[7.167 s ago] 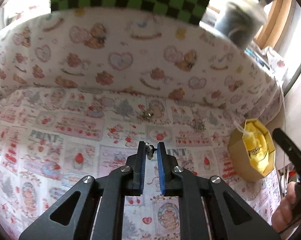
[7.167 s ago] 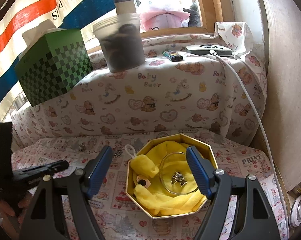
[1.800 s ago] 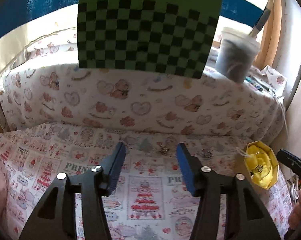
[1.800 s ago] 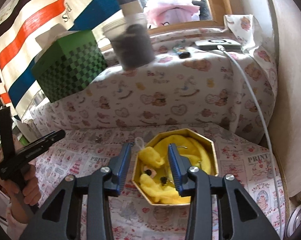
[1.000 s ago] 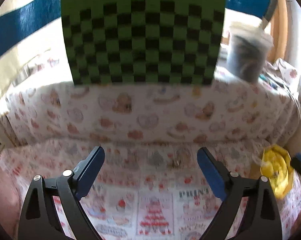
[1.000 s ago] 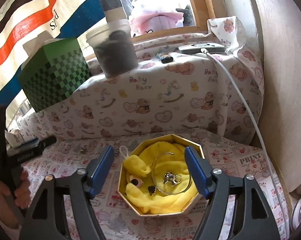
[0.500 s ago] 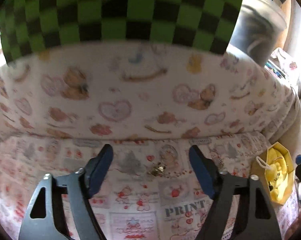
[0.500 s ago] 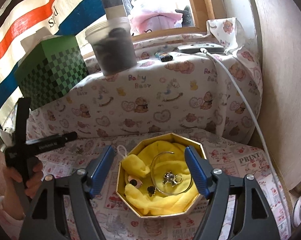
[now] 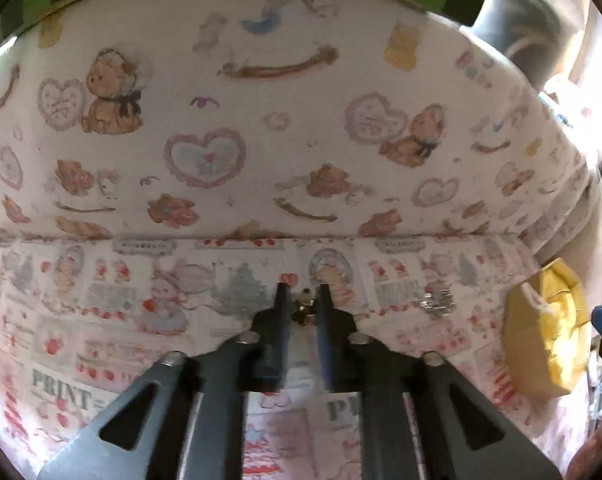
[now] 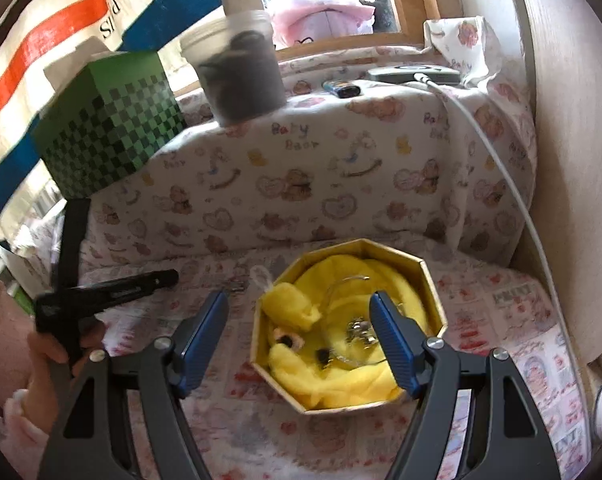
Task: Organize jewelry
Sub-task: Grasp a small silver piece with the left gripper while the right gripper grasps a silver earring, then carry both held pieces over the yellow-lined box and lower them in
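Observation:
My left gripper is down at the printed cloth, its fingers closed around a small gold and silver jewelry piece. From the right wrist view it reaches in from the left. Another silver piece lies on the cloth to its right. The gold octagonal box with yellow lining holds a thin bangle, silver jewelry and dark studs. The box also shows at the right in the left wrist view. My right gripper hovers wide open just above the box's front half.
A padded ledge covered in bear-print cloth rises behind the work area. On it stand a green checkered box, a plastic tub, a lighter and a device with a white cable. A wall bounds the right side.
My left gripper has dropped to the cloth and closed from wide open onto the small jewelry piece. My right gripper stays open over the box, shifted slightly.

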